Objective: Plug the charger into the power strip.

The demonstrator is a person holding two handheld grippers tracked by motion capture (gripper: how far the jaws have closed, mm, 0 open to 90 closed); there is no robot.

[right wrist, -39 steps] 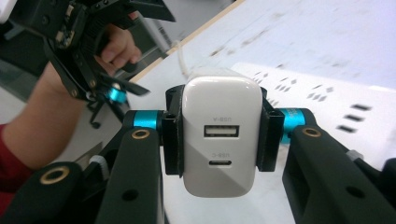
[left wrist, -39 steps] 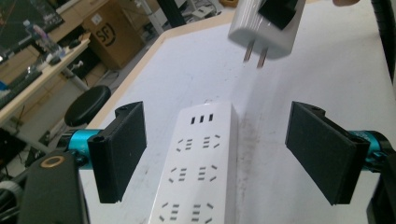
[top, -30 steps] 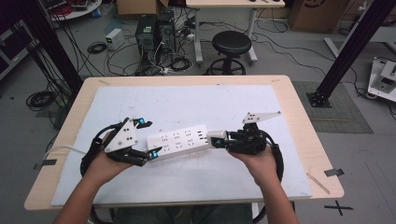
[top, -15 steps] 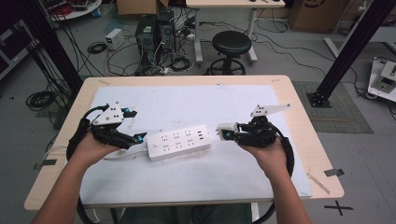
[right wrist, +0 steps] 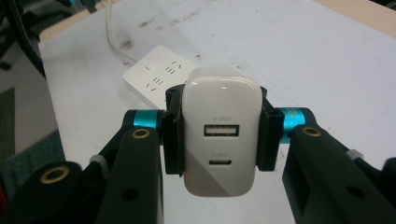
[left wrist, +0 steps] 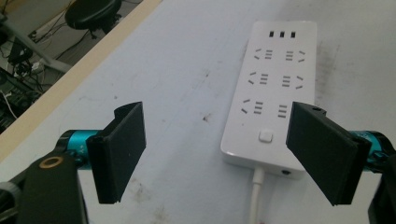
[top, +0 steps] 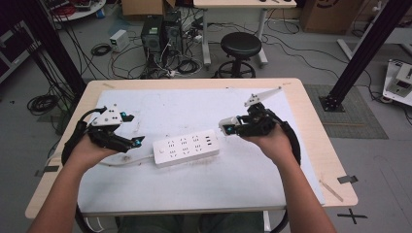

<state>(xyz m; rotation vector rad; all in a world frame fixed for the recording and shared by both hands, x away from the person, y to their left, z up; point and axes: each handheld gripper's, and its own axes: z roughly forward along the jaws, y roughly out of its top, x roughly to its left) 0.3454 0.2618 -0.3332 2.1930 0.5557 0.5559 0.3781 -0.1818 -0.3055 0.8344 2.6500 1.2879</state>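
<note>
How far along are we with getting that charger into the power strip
Done: the right gripper is clamped on the white USB charger. In hand: it hangs just off the power strip's end. The left gripper is open, holding nothing. Left: plugging the charger in; every socket looks empty.

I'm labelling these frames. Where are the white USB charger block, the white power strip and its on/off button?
White USB charger block [right wrist: 220,140]: right gripper view, its port face.
White power strip [top: 186,147]: high view, its socket face.
On/off button [left wrist: 265,136]: left gripper view, button centre.
</note>
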